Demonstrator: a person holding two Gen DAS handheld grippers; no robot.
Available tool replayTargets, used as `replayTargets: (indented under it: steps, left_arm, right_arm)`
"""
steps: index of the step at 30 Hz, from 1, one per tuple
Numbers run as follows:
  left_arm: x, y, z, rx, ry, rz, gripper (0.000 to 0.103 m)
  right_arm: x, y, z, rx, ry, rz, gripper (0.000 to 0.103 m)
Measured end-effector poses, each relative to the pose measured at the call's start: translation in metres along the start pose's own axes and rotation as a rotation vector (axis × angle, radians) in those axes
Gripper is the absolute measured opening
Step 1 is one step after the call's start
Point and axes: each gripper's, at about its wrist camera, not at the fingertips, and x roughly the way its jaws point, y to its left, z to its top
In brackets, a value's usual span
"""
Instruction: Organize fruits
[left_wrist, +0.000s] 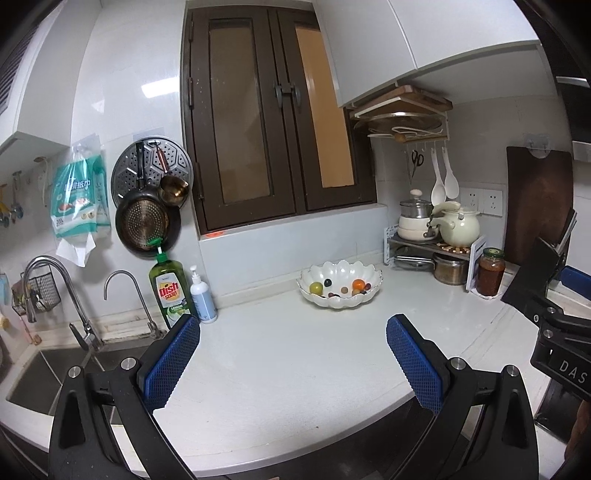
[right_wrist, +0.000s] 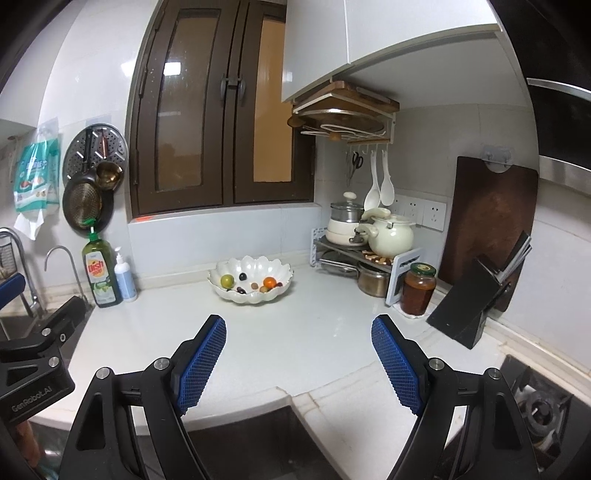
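the white scalloped fruit bowl (left_wrist: 340, 291) sits on the tabletop (left_wrist: 280, 354) toward the back wall, below the window, and it holds the fruits: a green one (left_wrist: 316, 287), a dark one (left_wrist: 327, 283), an orange one (left_wrist: 358, 284) and a few smaller pieces around them.

the left hand-held gripper (left_wrist: 293, 360) has its jaws spread wide with nothing between the blue pads. from it, the bowl lies ahead and slightly to the right of its centre line, well apart.

the right hand-held gripper (right_wrist: 298, 360) is likewise wide open and empty. from it, the bowl (right_wrist: 251, 282) lies ahead and off to the left, also well apart, with the orange fruit (right_wrist: 269, 282) on the side nearer this gripper's line and the green fruit (right_wrist: 226, 281) on the far left.

so the bowl sits between the 2 lines of approach. neither hand looks clearly nearer. the bowl has no marked long axis, being roughly round. my judgement: each gripper would have to go forward and inward over the near rim to reach a fruit.
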Motion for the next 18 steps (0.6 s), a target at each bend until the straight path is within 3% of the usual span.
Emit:
replayTargets:
  steps: [18]
  left_arm:
    - [-0.019, 0.001, -0.001, -0.021, 0.001, -0.022, 0.103]
  right_arm:
    - [-0.024, -0.005, -0.002, -0.002, -0.008, -0.001, 0.082]
